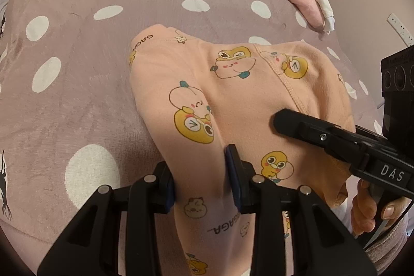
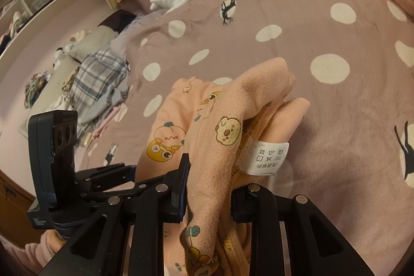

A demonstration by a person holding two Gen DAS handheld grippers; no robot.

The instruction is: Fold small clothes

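My left gripper (image 1: pixel 200 177) pinches a fold of the peach garment (image 1: pixel 233 95) at frame centre; my right gripper (image 2: pixel 207 194) clamps its labelled edge. I should lower both evenly onto the dotted bedspread (image 1: pixel 64 56), keeping the cloth taut.

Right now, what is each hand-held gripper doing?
Left hand-held gripper: closed on the peach pyjama garment.
Right hand-held gripper: closed on the same garment.
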